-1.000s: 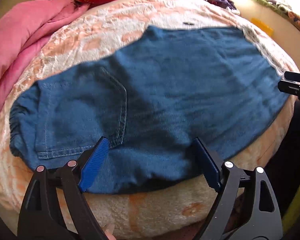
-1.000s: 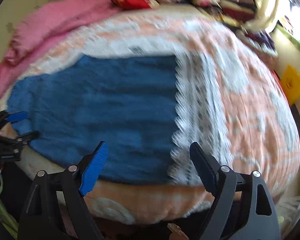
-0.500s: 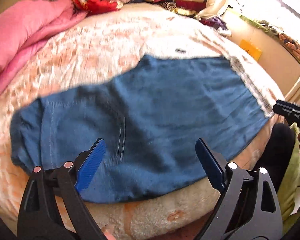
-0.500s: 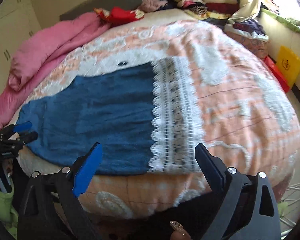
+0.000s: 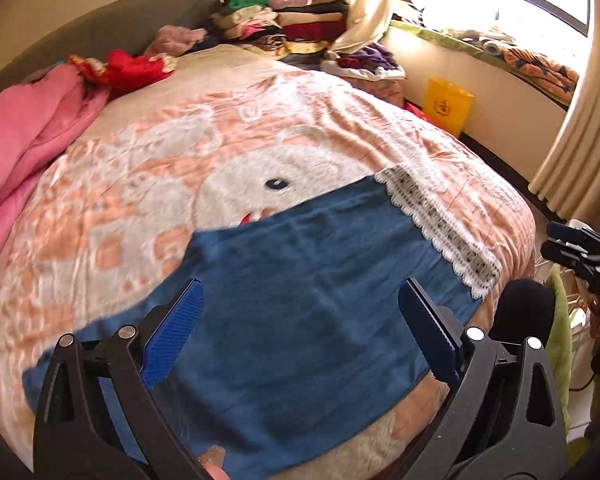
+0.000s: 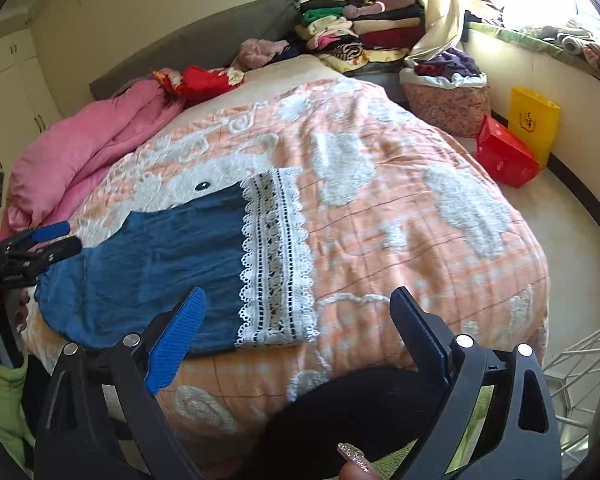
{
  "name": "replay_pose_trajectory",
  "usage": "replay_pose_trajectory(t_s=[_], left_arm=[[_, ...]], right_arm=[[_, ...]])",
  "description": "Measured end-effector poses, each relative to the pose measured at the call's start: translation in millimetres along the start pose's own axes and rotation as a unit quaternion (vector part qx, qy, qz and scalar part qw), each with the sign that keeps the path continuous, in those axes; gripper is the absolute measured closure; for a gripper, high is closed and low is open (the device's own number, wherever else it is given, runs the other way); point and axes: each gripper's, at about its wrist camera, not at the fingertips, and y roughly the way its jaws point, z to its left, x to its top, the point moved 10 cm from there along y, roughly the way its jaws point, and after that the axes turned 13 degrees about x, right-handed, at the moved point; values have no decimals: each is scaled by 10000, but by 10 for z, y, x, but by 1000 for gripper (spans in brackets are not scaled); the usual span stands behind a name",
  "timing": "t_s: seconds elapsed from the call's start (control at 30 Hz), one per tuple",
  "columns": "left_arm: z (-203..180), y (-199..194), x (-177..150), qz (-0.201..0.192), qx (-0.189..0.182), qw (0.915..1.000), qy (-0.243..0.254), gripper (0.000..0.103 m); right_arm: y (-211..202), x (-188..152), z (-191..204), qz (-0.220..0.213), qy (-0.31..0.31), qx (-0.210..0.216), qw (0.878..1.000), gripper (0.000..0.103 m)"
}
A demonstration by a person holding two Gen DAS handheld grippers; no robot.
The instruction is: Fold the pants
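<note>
Blue denim pants (image 5: 300, 304) with a white lace hem (image 5: 440, 224) lie flat near the front edge of the bed. They also show in the right wrist view (image 6: 156, 264), lace hem (image 6: 276, 256) to the right. My left gripper (image 5: 300, 328) is open and empty, raised above the pants. My right gripper (image 6: 300, 332) is open and empty, above the bed's front edge by the lace hem. Each gripper appears at the other view's edge, the right one (image 5: 580, 248) and the left one (image 6: 36, 248).
The bed has a peach and white blanket (image 6: 400, 208). A pink quilt (image 6: 84, 152) lies on the left, stacked clothes (image 6: 360, 24) at the back. A laundry basket (image 6: 444, 100), red bag (image 6: 504, 156) and yellow bag (image 6: 532, 120) stand on the floor at right.
Both grippers have pulled up and back from the pants, so more of the bed and room shows. Both stayed open and empty. The pants lie as before.
</note>
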Motion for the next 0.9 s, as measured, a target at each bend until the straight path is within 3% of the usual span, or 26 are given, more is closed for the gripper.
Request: replay_pose_trajectory(t_s=[0.23, 0.57, 0.9], left_arm=[[-283, 244, 309, 90, -283, 9989, 357, 12], [-616, 741, 545, 397, -661, 9944, 720, 12], [-902, 1317, 644, 651, -679, 9870, 1303, 12]], right_arm=[[48, -38, 11, 7, 49, 41, 10000, 11], [439, -237, 117, 407, 233, 300, 9984, 10], [735, -338, 48, 655, 729, 449, 9942, 11]])
